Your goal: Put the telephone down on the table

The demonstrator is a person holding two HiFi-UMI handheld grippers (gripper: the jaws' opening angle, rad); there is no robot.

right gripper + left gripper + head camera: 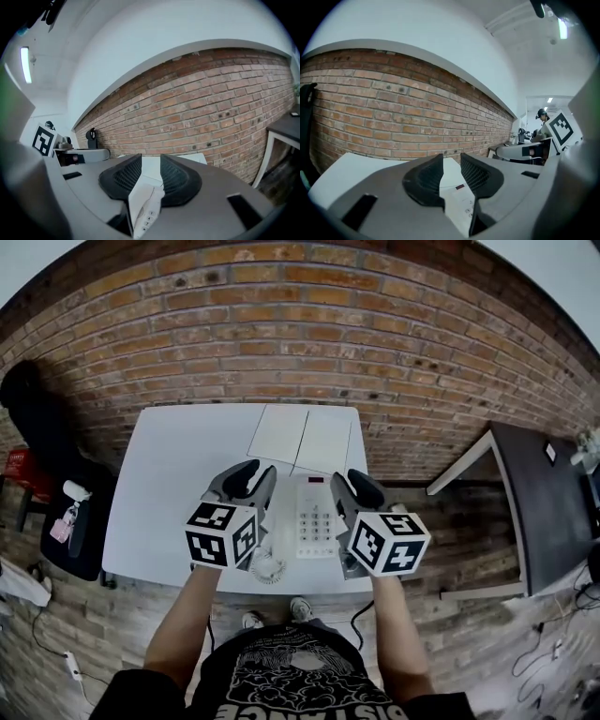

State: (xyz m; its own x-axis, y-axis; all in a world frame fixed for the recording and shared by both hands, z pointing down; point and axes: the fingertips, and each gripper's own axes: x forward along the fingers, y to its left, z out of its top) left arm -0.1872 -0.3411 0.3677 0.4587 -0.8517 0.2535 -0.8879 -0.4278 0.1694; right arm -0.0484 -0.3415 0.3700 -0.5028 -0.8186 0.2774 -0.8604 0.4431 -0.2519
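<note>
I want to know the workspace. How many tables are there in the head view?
2. A white table stands in the middle of the view; a dark table stands near its right edge. Others may be outside the view.

This looks like an office or shared workroom. A bare brick wall (pixel 309 324) runs behind a plain white surface (pixel 178 484) that carries a desk telephone (pixel 317 517) and two white sheets (pixel 302 437). A dark desk (pixel 544 512) stands to the right and a chair (pixel 56 493) draped in black to the left. Cables (pixel 553 652) and a power strip (pixel 73 667) trail over the plank floor (pixel 469 634). A strip light (pixel 562 29) hangs from the white ceiling, and a person (pixel 541 117) stands by equipment at the far end.
</note>
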